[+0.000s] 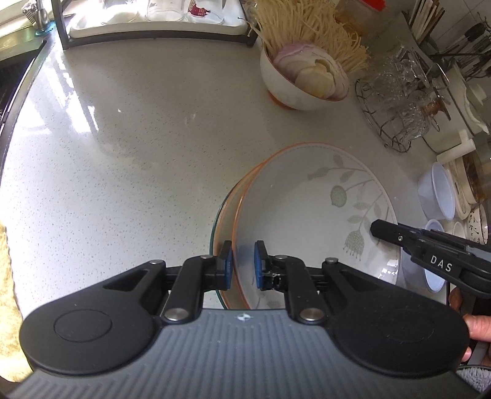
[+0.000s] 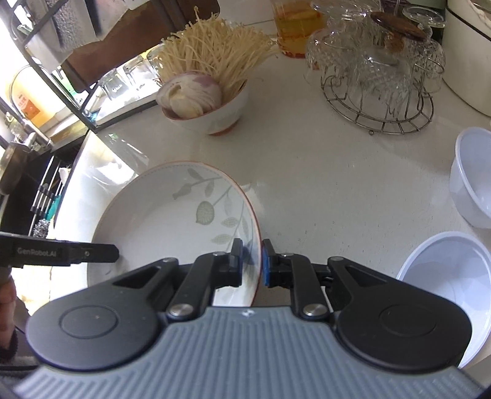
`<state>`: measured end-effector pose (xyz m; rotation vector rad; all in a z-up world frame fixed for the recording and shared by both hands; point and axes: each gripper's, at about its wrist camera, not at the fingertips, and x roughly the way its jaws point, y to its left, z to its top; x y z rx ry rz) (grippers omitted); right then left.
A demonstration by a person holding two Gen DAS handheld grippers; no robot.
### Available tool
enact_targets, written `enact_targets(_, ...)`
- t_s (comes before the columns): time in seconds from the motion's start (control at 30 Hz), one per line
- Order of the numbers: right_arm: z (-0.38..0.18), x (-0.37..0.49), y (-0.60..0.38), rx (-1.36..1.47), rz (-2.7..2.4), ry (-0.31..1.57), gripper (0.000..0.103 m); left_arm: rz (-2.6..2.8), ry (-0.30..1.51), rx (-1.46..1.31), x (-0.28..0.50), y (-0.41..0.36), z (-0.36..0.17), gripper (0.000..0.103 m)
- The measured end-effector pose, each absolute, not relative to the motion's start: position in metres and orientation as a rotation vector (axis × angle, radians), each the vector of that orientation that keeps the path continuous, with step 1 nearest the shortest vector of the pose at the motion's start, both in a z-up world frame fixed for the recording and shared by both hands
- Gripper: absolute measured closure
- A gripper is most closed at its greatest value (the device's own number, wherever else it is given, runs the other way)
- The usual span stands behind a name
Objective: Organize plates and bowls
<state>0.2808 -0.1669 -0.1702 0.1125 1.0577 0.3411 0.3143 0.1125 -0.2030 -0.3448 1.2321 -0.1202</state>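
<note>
A white deep plate with a leaf pattern and orange rim [image 1: 307,190] [image 2: 172,208] lies on the pale counter [image 1: 122,138]. In the left wrist view a clear glass edge [image 1: 215,227] shows under the plate's left side. My left gripper [image 1: 243,264] is shut on the plate's near left rim, one blue pad outside and one inside. My right gripper [image 2: 253,264] is shut on the opposite rim in the same way. Each gripper also shows from the side in the other view: the right gripper [image 1: 376,230] at the plate's right edge, the left gripper [image 2: 115,250] at its left.
A bowl of sliced onion and enoki mushrooms [image 1: 303,83] [image 2: 208,104] stands behind the plate. A wire rack of glass cups [image 2: 377,83] is at the back right. White plastic bowls [image 2: 472,184] [image 2: 445,276] sit to the right. A dish rack [image 1: 153,18] and sink [image 1: 18,46] are at the far left.
</note>
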Motion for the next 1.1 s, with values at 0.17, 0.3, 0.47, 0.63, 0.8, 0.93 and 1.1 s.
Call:
enact_targets(0.17, -0.175, 0.283, -0.168, 0.130, 0.351, 1.080, 0.086, -0.129, 1.250, -0.408, 0.312, 0.120, -0.203, 0.084)
enact_targets(0.3, -0.173, 0.283, -0.168, 0.126, 0.342, 1.071, 0.087, -0.145, 1.245, -0.455, 0.309, 0.127, -0.197, 0.070)
enact_targets(0.47, -0.170, 0.285, -0.168, 0.122, 0.349, 1.054, 0.087, -0.167, 1.239, -0.421, 0.304, 0.126, -0.190, 0.064)
enact_targets(0.63, -0.161, 0.281, -0.168, 0.109, 0.332, 1.016, 0.087, -0.154, 1.210, -0.389, 0.297, 0.129, -0.179, 0.057)
enact_targets(0.8, -0.148, 0.273, -0.173, 0.127, 0.308, 0.970, 0.087, -0.149, 1.159, -0.331, 0.294, 0.127, -0.160, 0.057)
enact_targets(0.93, -0.126, 0.267, -0.178, 0.154, 0.289, 0.904, 0.087, -0.166, 1.089, -0.286, 0.294, 0.120, -0.136, 0.057)
enact_targets(1.1, -0.093, 0.257, -0.182, 0.185, 0.262, 0.808, 0.087, -0.217, 0.992, -0.271, 0.298, 0.112, -0.105, 0.057)
